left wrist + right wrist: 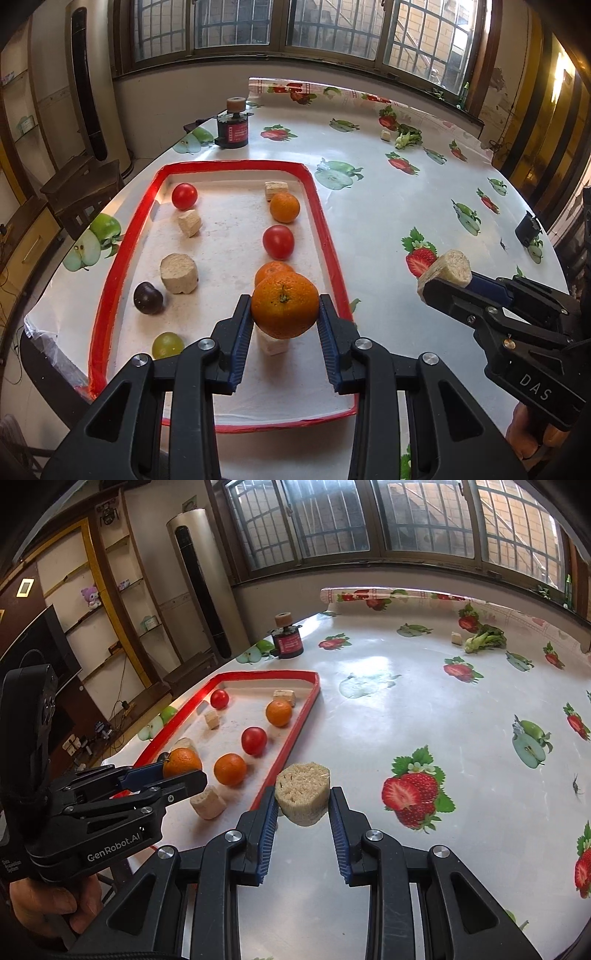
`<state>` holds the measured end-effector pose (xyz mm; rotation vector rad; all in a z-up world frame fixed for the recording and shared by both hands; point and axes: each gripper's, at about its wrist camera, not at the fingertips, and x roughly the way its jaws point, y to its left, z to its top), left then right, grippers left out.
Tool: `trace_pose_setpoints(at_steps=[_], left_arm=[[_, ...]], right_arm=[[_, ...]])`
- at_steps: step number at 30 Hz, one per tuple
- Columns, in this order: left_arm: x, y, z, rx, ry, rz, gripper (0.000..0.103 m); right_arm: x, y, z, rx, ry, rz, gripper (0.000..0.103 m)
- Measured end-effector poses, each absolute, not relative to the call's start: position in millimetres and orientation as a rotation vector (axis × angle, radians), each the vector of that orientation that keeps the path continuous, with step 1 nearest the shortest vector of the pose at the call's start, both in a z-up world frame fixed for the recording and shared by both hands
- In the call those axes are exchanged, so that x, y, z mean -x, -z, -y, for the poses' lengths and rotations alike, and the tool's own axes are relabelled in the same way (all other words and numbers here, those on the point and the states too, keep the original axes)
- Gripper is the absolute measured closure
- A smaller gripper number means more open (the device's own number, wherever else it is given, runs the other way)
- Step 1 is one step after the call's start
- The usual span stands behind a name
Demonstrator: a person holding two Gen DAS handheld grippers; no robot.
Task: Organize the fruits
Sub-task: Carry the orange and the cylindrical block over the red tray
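My left gripper (pixel 285 312) is shut on an orange (pixel 284 304) and holds it above the near right part of the red-rimmed tray (pixel 321 218). On the tray lie two more oranges (pixel 284 207), two tomatoes (pixel 278 242), a dark plum (pixel 147 297), a green grape (pixel 167 345) and several beige blocks (pixel 178 273). My right gripper (pixel 303 805) is shut on a beige round block (pixel 303 798), held over the table just right of the tray (pixel 295 731). It also shows in the left wrist view (pixel 445 275).
A dark red cylinder device (pixel 232 127) stands beyond the tray. A green vegetable (pixel 484 639) and a small beige cube (pixel 456 638) lie at the far right of the fruit-print tablecloth (pixel 424 709). The table edge runs close on the left.
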<state>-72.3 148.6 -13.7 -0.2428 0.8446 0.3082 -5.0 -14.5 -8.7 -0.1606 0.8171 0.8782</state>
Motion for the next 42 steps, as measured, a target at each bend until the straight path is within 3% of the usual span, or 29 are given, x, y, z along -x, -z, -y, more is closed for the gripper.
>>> trace_pose_setpoints(at_steps=[15, 42], left_arm=[[104, 24, -179, 0.276, -0.390, -0.846, 0.071], [133, 40, -228, 0.381, -0.429, -0.866, 0.071]], right_arm=[[41, 14, -24, 0.228, -0.975, -0.828, 0.075], [33, 32, -52, 0.274, -0.990, -0.874, 0.075]])
